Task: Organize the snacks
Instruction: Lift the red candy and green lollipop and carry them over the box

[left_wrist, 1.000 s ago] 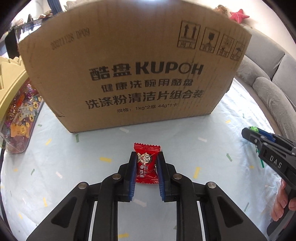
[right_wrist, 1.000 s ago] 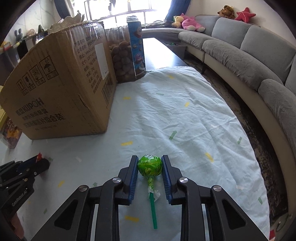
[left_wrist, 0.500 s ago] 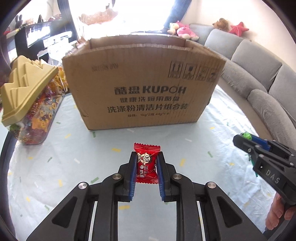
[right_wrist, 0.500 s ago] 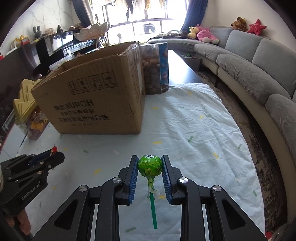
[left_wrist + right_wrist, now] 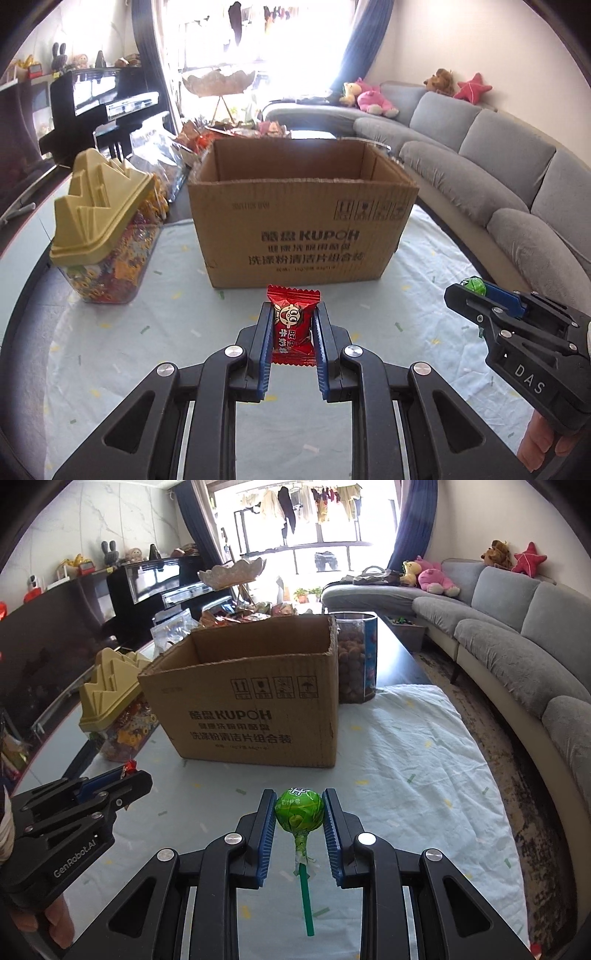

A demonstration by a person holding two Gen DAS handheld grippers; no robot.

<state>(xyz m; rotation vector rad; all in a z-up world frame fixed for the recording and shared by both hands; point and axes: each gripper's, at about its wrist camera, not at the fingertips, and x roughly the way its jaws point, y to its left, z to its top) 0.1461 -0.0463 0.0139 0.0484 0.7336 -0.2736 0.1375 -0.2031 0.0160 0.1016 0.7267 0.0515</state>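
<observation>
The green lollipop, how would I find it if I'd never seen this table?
Start at the big open cardboard box on the pale tablecloth. In front of it two black grippers hover; the right gripper pinches the green lollipop between its blue fingers. It is the only round sweet on a stick; the left gripper holds a flat red candy packet.

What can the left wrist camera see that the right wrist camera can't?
Only the left wrist view shows the whole red candy packet, pinched in the left tool.

Only the right wrist view shows the green lollipop's stick hanging below the right tool, and the tall jar of brown snacks right of the box.

Both show the open cardboard box, the yellow-lidded candy jar, the grey sofa and the speckled tablecloth.
</observation>
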